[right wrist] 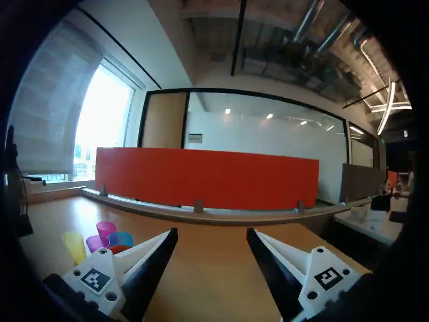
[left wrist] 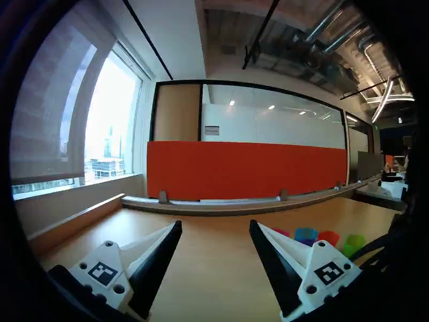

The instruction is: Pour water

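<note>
- My left gripper [left wrist: 214,222] is wide open and holds nothing, with bare table [left wrist: 214,284] between its fingers.
- My right gripper [right wrist: 211,229] is just as wide and just as empty.
- The cups [left wrist: 316,236] sit lower right in the left gripper view, partly behind my right finger.
- In the right gripper view the cups [right wrist: 105,236] stand lower left, just beside my left finger, so they lie between my two hands.
- They look larger there, so I judge my right hand nearer.
- The cups stand upright, long axis vertical, mouths up.
- I cannot tell which cup holds water.
</note>
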`<state>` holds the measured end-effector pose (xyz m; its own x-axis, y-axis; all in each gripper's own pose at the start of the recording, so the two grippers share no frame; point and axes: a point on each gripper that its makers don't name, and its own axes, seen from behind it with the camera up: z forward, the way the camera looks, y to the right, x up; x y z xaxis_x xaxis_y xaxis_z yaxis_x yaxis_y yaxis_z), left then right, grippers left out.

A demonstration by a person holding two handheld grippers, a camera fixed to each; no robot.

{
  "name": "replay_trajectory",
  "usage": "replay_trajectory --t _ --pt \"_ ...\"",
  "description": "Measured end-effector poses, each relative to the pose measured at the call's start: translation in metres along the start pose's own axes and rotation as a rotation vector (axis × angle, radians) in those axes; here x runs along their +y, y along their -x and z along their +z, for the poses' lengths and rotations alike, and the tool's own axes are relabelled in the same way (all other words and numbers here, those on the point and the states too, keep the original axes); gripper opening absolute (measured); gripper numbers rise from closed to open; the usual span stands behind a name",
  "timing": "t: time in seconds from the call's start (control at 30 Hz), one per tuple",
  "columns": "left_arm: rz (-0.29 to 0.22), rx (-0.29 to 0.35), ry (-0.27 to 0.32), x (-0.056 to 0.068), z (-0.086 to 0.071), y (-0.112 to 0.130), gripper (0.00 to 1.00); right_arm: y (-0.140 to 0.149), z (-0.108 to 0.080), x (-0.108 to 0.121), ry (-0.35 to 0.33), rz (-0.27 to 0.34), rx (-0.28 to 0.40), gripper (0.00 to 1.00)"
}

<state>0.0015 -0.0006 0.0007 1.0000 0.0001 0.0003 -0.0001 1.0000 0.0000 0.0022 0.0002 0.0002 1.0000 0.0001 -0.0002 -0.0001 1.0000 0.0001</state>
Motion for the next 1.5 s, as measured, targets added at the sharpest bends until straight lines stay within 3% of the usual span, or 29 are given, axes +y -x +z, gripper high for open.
replay_trajectory --t 0.27,0.7,1.17,1.5 --pt "0.009 -0.008 0.019 -0.007 0.014 -0.031 0.93 -0.038 0.008 0.005 -0.001 0.001 -0.006 1.0" --pt "0.056 -0.055 0.119 0.008 0.031 -0.037 0.93 -0.043 0.024 -0.001 -0.052 -0.045 -0.041 1.0" --pt "0.131 -0.144 0.251 0.025 0.045 -0.028 0.93 -0.057 0.033 -0.029 -0.263 -0.113 -0.091 1.0" --pt "0.173 -0.205 0.377 0.045 0.052 -0.027 0.93 -0.048 0.033 -0.047 -0.409 -0.246 -0.173 1.0"
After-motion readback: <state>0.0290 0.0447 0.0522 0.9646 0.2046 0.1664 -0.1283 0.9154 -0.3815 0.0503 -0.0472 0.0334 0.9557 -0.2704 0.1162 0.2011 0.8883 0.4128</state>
